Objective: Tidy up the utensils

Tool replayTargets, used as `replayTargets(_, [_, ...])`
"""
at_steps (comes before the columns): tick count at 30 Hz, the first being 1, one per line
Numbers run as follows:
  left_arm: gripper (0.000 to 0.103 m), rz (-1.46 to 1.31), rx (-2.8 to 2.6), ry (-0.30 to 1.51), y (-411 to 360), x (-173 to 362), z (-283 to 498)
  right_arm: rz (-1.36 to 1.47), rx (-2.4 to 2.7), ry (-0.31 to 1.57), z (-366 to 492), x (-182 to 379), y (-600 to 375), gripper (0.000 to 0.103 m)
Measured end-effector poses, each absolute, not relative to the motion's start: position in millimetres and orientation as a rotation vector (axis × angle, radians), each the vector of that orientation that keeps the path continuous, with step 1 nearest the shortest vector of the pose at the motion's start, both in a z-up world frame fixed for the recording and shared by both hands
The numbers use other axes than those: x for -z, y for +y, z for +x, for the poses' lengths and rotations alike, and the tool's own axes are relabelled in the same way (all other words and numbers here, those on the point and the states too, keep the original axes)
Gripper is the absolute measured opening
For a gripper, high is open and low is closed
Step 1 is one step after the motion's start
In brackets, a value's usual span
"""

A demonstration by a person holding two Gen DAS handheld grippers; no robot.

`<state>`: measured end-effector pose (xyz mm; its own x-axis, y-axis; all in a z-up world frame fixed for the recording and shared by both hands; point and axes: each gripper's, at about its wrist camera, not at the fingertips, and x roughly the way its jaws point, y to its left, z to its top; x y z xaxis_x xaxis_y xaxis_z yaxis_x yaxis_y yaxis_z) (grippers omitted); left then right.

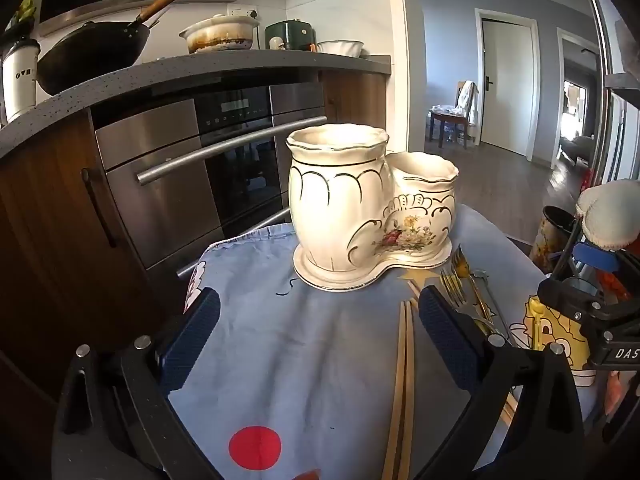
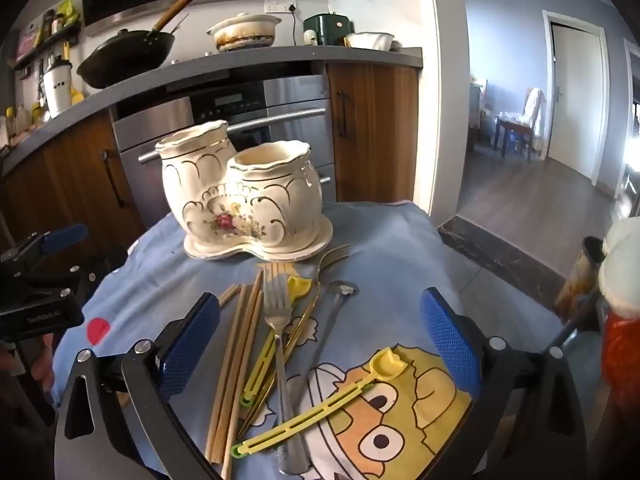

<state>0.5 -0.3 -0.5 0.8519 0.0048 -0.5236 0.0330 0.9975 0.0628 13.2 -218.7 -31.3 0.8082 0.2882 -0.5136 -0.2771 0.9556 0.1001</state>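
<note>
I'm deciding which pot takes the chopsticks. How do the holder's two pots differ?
The left pot stands taller and narrower than the right pot, which is shorter and rounder. The flower painting sits low between them, mostly below the shorter one. Both are cream ceramic with gold lines and wavy rims, joined on one base.

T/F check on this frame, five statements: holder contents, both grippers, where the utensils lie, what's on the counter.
1. The ceramic holder already has utensils standing in it. False: nothing sticks out of either cup, and the utensils lie on the cloth.
2. The right gripper is open and holds nothing. True.
3. The chopsticks lie on the blue cloth, in front of the holder. True.
4. The left gripper is shut on a fork. False: its jaws stand wide open and hold nothing.
5. A black wok sits on the counter behind. True.
</note>
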Motion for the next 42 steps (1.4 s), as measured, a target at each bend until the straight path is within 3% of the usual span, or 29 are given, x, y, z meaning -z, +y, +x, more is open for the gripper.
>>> replayTargets(42, [0.098, 0.076, 0.021, 0.558, 0, -1, -2, 0.013, -0.313, 0.569, 7, 32, -219, 0.099])
